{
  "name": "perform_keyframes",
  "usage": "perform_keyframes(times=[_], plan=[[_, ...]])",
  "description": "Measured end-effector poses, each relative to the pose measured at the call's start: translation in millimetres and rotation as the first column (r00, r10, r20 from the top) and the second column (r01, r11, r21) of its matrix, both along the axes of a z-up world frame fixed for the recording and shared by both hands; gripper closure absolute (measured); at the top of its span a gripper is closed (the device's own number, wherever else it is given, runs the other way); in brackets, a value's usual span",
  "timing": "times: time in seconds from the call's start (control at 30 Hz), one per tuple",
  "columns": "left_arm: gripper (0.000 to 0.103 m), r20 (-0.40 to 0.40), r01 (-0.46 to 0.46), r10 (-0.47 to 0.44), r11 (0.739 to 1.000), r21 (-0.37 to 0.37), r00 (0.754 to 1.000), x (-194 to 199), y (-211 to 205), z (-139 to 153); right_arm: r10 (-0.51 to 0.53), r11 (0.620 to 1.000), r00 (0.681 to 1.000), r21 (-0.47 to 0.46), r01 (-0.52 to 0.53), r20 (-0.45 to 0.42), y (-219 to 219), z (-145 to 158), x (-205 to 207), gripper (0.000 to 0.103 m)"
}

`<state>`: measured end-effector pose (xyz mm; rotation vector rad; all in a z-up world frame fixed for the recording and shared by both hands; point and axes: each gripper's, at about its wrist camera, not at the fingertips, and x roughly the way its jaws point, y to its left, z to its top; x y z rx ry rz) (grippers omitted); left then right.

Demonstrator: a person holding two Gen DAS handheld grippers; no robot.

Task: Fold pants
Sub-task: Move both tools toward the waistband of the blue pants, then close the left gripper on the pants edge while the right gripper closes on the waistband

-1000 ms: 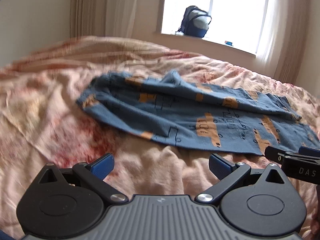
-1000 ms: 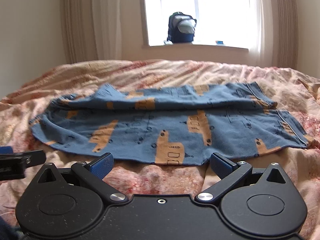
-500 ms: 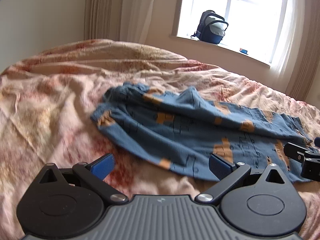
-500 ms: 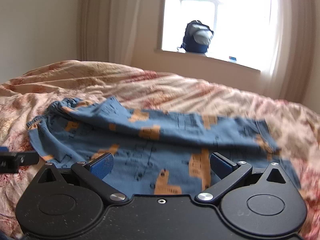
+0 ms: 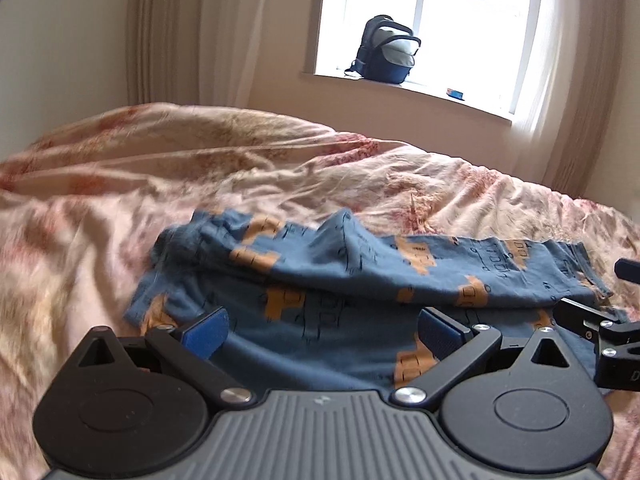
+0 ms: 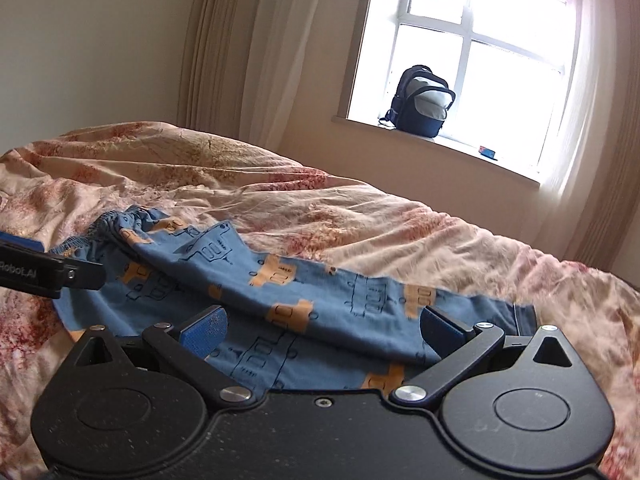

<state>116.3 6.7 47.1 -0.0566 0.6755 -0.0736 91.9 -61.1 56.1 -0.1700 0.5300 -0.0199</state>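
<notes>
So both claws are wide open right now and holding nothing. The left claw [image 5: 322, 330] hovers low over the near edge of the pants [image 5: 360, 280], which lie spread on the bed [image 5: 120, 200] just ahead of its pads, one leg lying over the other with a bunched ridge running along the middle. The right claw [image 6: 322, 330] sits just beside it, over the same near edge, with the waistband [image 6: 96, 228] off to its left, ahead of the left claw's tip. Looks to me like the approach-and-grab step, fold not started yet. Next move probably needs each claw dropping onto the near hem and pinching both layers, otherwise only the top layer lifts and the fold goes wonky.
</notes>
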Motion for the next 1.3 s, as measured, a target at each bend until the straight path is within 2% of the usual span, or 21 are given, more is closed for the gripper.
perform_keyframes(times=[0.1,0.27,0.37,0.47,0.57,0.63,0.73,0.77,0.83,0.87,0.97,1.03,1.13,1.3], plan=[[0.0,0.001,0.027,-0.027,1.0,0.001,1.0,17,-7,2,0.012,1.0,1.0,0.021,-0.011,-0.019,-7,1,15,0.0],[0.0,-0.039,0.067,-0.07,0.995,-0.076,0.997,56,-8,7,0.063,0.998,0.997,-0.005,-0.063,-0.036,-17,9,42,0.0],[0.0,-0.031,0.083,-0.084,0.996,-0.025,0.996,78,-9,11,0.138,0.983,0.986,-0.108,-0.148,-0.096,-17,20,62,0.0],[0.0,0.006,0.107,-0.108,0.992,0.071,0.994,96,-14,15,0.202,0.944,0.968,-0.235,-0.234,-0.153,-13,32,82,0.0],[0.0,0.028,0.12,-0.124,0.986,0.117,0.992,113,-14,19,0.208,0.903,0.962,-0.342,-0.259,-0.179,-8,39,108,0.0],[0.0,0.039,0.127,-0.133,0.984,0.128,0.99,124,-10,19,0.222,0.895,0.964,-0.363,-0.26,-0.145,-8,39,123,0.0],[0.0,0.028,0.161,-0.169,0.97,0.181,0.985,141,-8,9,0.289,0.906,0.953,-0.296,-0.302,-0.089,-16,26,147,0.0],[0.0,0.002,0.188,-0.193,0.959,0.212,0.981,149,-9,5,0.36,0.9,0.929,-0.232,-0.369,-0.082,-24,19,152,0.0],[0.0,-0.05,0.235,-0.23,0.934,0.268,0.972,164,-14,-5,0.538,0.831,0.839,-0.114,-0.544,-0.081,-44,1,160,0.0],[0.0,-0.061,0.247,-0.24,0.925,0.289,0.969,170,-16,-10,0.589,0.797,0.801,-0.088,-0.598,-0.105,-50,-8,163,0.0],[0.0,-0.077,0.267,-0.256,0.903,0.337,0.964,183,-23,-20,0.643,0.747,0.746,-0.076,-0.661,-0.174,-64,-31,168,0.0],[0.0,-0.091,0.273,-0.258,0.9,0.341,0.962,190,-25,-23,0.65,0.744,0.738,-0.047,-0.667,-0.181,-72,-39,172,0.0],[0.0,-0.109,0.272,-0.249,0.897,0.348,0.962,197,-26,-28,0.63,0.771,0.753,0.036,-0.636,-0.19,-83,-45,184,0.0],[0.0,-0.144,0.302,-0.266,0.871,0.387,0.953,202,-30,-33,0.606,0.79,0.766,0.05,-0.611,-0.214,-93,-52,197,0.0]])
